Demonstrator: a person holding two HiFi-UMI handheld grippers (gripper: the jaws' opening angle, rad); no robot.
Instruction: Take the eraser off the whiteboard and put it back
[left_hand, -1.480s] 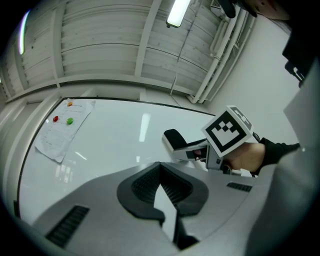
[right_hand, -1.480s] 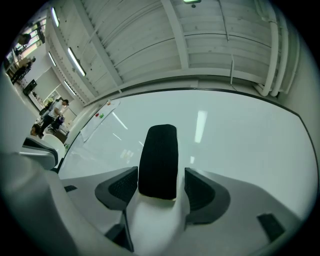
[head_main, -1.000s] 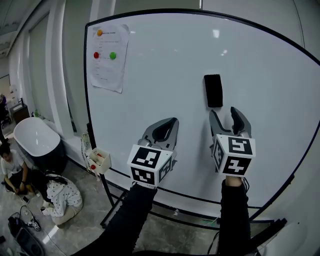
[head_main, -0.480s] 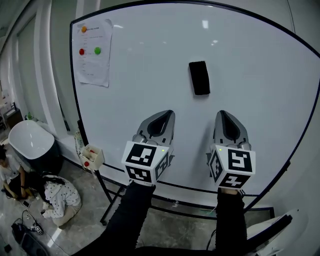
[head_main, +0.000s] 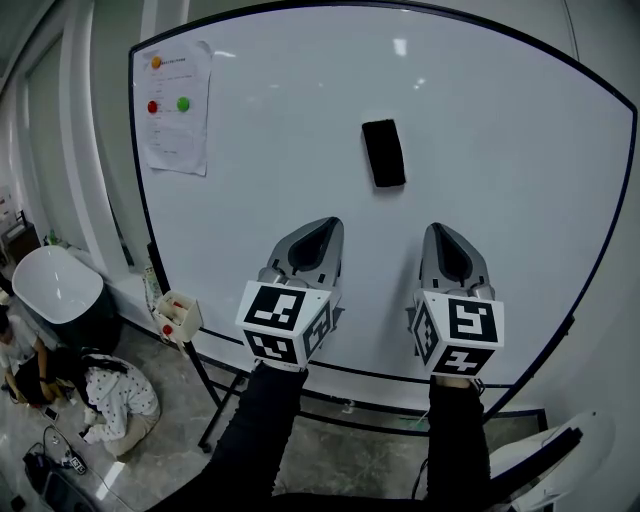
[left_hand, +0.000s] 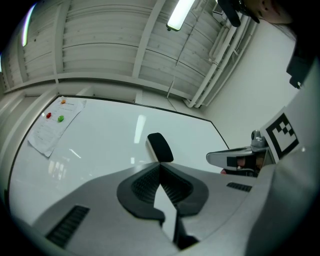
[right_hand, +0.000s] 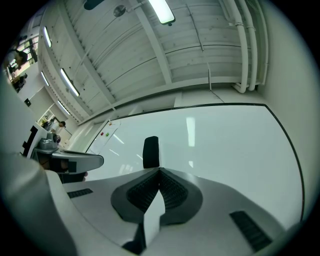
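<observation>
Whiteboard w/ eraser stuck mid, paper sheet top-left; left tongs & right tongs pressed together, empty, below.

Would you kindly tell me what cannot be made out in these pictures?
- Print on the white paper sheet, head view: too small.
- Back of the black rectangular eraser, every view: turned toward the whiteboard.
- Contents of the small white box, head view: too small.

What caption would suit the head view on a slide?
Grey left tool and right tool, both shut, hover below the black rectangular eraser on the white whiteboard.
</observation>
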